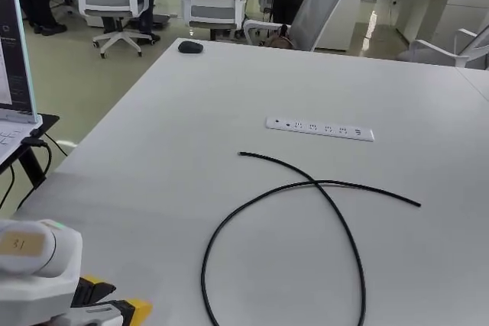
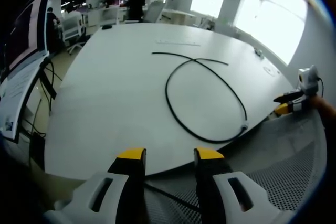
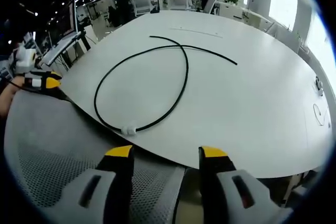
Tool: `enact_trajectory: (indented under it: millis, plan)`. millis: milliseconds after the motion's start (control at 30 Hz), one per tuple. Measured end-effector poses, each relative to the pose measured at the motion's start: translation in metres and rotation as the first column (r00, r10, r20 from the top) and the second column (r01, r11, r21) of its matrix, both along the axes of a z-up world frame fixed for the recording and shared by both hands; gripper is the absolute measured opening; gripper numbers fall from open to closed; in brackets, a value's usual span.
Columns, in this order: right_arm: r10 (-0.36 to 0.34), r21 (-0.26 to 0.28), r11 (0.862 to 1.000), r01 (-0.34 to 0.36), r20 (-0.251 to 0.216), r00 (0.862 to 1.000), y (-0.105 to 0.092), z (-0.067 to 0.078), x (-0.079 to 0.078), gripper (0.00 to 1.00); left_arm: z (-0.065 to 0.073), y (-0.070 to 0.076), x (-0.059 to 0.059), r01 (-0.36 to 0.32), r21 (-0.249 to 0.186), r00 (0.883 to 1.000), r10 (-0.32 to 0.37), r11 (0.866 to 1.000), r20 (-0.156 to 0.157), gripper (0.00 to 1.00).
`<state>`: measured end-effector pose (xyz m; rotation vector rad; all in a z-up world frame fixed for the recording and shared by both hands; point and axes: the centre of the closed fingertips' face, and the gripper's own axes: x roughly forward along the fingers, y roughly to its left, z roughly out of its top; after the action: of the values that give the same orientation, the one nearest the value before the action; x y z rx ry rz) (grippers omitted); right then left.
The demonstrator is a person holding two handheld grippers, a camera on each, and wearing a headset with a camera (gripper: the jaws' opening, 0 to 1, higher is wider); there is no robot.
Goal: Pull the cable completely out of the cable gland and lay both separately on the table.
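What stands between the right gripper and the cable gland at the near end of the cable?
Nothing visible. The cable gland lies on the table near its edge, ahead and left of the open right gripper. Only bare tabletop and the top of a mesh chair lie between.

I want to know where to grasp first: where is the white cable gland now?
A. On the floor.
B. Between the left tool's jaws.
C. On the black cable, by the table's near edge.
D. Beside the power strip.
C: the cable gland sits on the black cable by the near edge of the table, while the left tool and the right tool are open and empty.
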<state>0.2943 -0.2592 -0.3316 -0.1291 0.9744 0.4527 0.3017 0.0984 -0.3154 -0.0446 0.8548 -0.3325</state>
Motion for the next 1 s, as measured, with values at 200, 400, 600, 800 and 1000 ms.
enact_trajectory:
  millis: [200,400,600,800,1000]
  plan:
    - [0.004,0.003,1.0,-0.004,-0.003,1.0,0.001,0.0,-0.001,0.51,-0.001,0.0,0.0,-0.001,-0.003,1.0,0.001,1.0,-0.003,0.38]
    - [0.019,0.002,1.0,-0.019,-0.013,1.0,0.002,-0.001,-0.002,0.51,-0.002,0.0,-0.001,0.005,-0.002,1.0,-0.005,1.0,-0.014,0.37]
    - [0.038,-0.002,0.999,-0.038,-0.033,0.999,0.004,-0.003,-0.005,0.5,-0.003,0.0,-0.002,0.011,-0.001,1.0,-0.011,1.0,-0.02,0.36]
    - [0.08,-0.012,0.997,-0.081,-0.06,0.995,0.008,-0.005,-0.009,0.5,-0.003,0.001,-0.001,0.008,-0.002,1.0,-0.008,1.0,-0.021,0.36]
    - [0.113,0.001,0.994,-0.113,-0.084,0.99,0.013,-0.007,-0.012,0.5,-0.003,0.001,0.001,0.002,-0.004,1.0,-0.002,1.0,-0.019,0.36]
